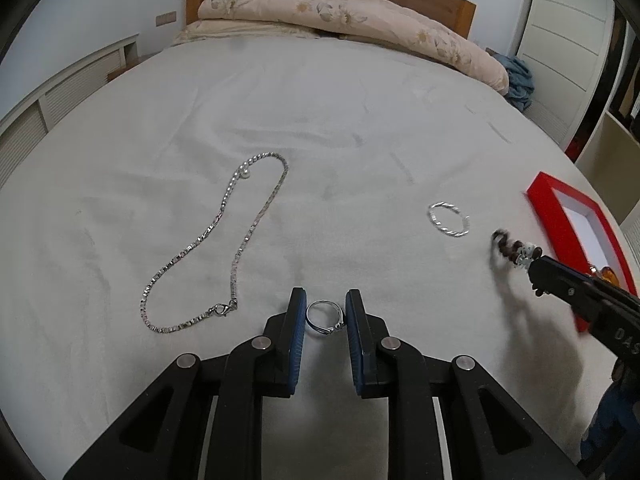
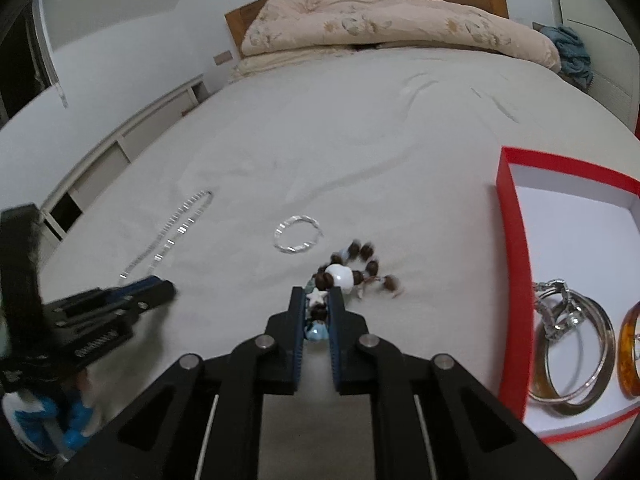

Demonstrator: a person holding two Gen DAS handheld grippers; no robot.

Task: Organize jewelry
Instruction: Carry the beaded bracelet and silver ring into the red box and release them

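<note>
On the white bed sheet (image 1: 320,140), a silver ring (image 1: 325,301) with a small stone sits between the blue pads of my left gripper (image 1: 326,294), which is shut on it. My right gripper (image 2: 316,292) is shut on a bracelet of brown, white and pale blue beads (image 2: 339,276); the bracelet's loose end hangs blurred just above the sheet. A long silver chain necklace (image 1: 240,240) lies to the left. A twisted silver bangle (image 1: 448,219) lies between the grippers. An open red box (image 2: 510,240) on the right holds bangles (image 2: 572,356) and a ring (image 2: 560,308).
A folded floral duvet (image 1: 340,8) lies against the wooden headboard (image 1: 440,0) at the far end. A blue cloth (image 1: 520,80) lies at the far right corner. White cabinets (image 1: 60,88) run along the bed's left side. An amber bangle (image 2: 630,352) lies at the box's right edge.
</note>
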